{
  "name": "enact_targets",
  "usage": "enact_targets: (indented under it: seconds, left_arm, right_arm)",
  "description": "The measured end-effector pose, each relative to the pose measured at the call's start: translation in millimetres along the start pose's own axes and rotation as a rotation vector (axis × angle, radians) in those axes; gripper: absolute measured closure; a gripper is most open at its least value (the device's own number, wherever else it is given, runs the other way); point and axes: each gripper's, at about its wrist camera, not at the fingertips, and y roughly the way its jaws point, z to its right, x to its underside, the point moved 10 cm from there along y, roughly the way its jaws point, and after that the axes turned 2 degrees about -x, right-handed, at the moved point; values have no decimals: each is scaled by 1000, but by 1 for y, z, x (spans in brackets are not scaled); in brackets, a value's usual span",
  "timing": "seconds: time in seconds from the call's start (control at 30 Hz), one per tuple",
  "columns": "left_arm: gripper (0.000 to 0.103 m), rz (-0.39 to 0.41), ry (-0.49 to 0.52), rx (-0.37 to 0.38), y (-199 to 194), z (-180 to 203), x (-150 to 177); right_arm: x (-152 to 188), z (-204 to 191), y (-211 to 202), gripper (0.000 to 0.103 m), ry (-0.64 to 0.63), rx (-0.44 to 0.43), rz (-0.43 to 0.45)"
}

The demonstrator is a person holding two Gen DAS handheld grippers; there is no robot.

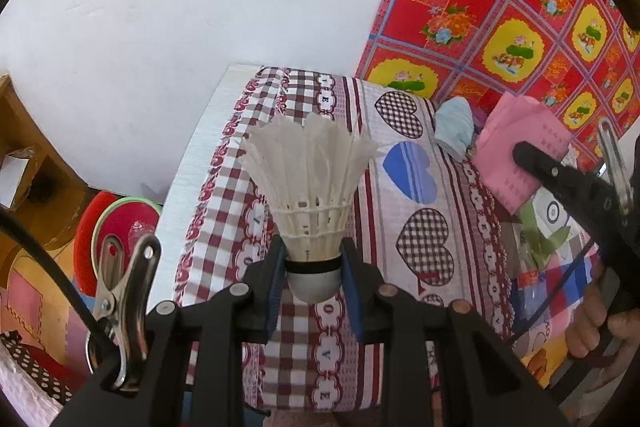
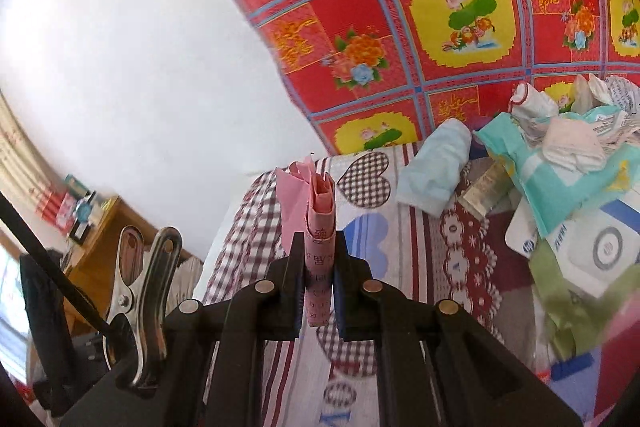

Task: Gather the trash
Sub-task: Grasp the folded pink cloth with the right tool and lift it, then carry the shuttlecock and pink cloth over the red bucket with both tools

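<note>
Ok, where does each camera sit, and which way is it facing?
Left wrist: on the left claw, looking down over the heart-print cloth; it grips a shuttlecock; the right claw and a hand show at right.
Right wrist: on the right claw, facing the red floral sheet; it grips folded pink paper.
Shared: cloth, sheet, pale blue wad.

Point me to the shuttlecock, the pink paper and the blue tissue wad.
shuttlecock [image 1: 310, 187], left wrist view, on the white feather skirt.
pink paper [image 2: 319, 247], right wrist view, on the rolled printed part between the pads.
blue tissue wad [image 2: 434, 165], right wrist view, mid-body.
</note>
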Motion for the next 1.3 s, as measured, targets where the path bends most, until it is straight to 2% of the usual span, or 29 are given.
enact_targets:
  seconds: [0.27, 0.7, 0.93, 1.3]
  left_arm:
    - [75, 19, -41, -18, -24, -7, 18]
    - [75, 69, -112, -101, -62, -35, 38]
    - [75, 83, -178, -152, -77, -66, 47]
    - [75, 114, -286, -218, -92, -136, 50]
  right_arm:
    - [24, -14, -7, 91, -56, -35, -43]
    - [52, -61, -21, 90, -173, -113, -82]
    - [67, -94, -14, 90, -238, -179, -122]
    - [86, -162, 15, 90, -364, -278, -176]
